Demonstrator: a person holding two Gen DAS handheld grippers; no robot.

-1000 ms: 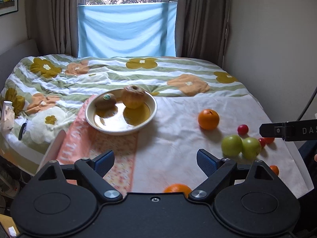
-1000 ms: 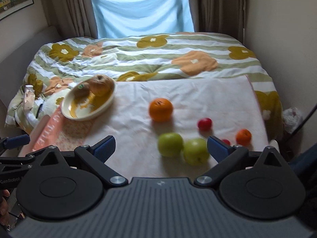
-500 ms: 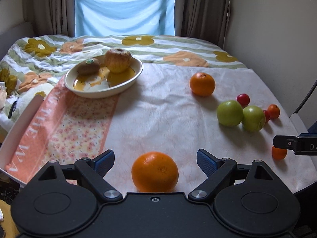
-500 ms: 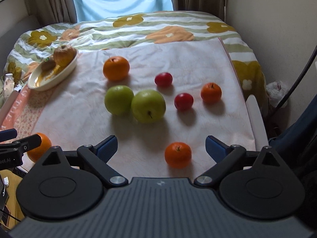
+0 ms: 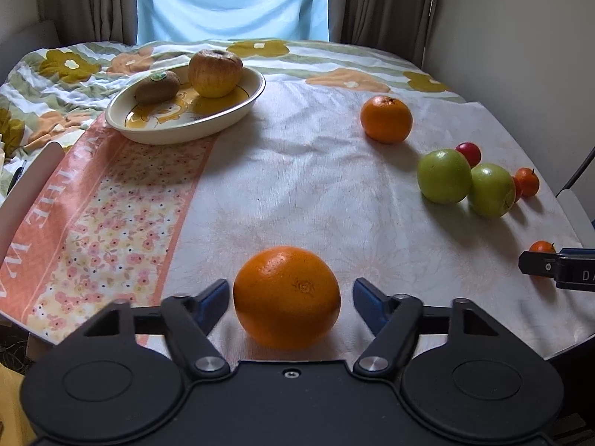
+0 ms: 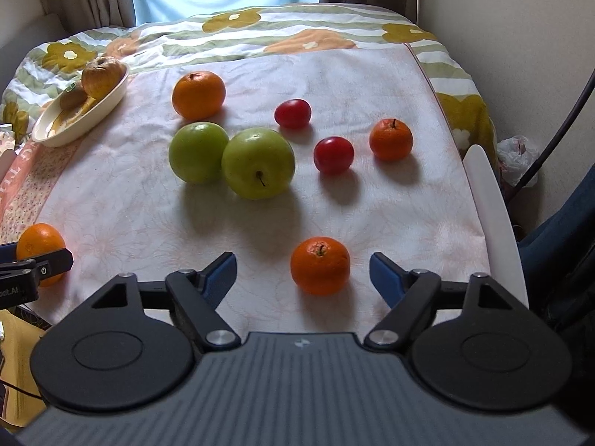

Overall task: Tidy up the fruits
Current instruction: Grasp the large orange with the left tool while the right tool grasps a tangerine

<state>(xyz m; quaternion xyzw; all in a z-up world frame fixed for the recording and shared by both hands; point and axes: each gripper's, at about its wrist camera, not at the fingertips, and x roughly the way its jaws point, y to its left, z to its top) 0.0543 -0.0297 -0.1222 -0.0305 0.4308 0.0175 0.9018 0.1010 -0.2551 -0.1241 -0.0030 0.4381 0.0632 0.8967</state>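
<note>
Fruit is scattered over a cloth-covered surface [image 5: 297, 171] set against the bed [image 6: 305, 33]. Left tool [image 5: 291, 291] is spread wide, jaws either side of a big orange [image 5: 286, 296] at the near edge; small gaps both sides, no contact that I can see. Right tool [image 6: 303, 270] is also spread wide, with a mandarin [image 6: 320, 265] between the fingers, sitting closer to the right one, not touching either.

Far left: oval dish [image 5: 230, 111] on the pink floral strip of the cloth, holding a kiwi [image 5: 157, 86] with a green sticker and a yellowish apple [image 5: 215, 72] just right of it. They look close or touching, can't tell which.

Loose on the cloth, right-wrist view:
- second orange [image 6: 199, 94], far, left of centre
- two green apples, left one [image 6: 198, 151] and right one [image 6: 258, 162], pressed together, just near of that orange
- two red cherry-tomato-like fruits, far one [image 6: 292, 113], near one [image 6: 333, 155], right of the apples, apart from each other
- second mandarin [image 6: 391, 139], right of the near red one, apart from it

Each tool shows at the edge of the other's view. Blue curtain [image 5: 230, 0] hangs over the window behind the bed, and a white bar [image 6: 491, 208] runs along the right side of the surface.
</note>
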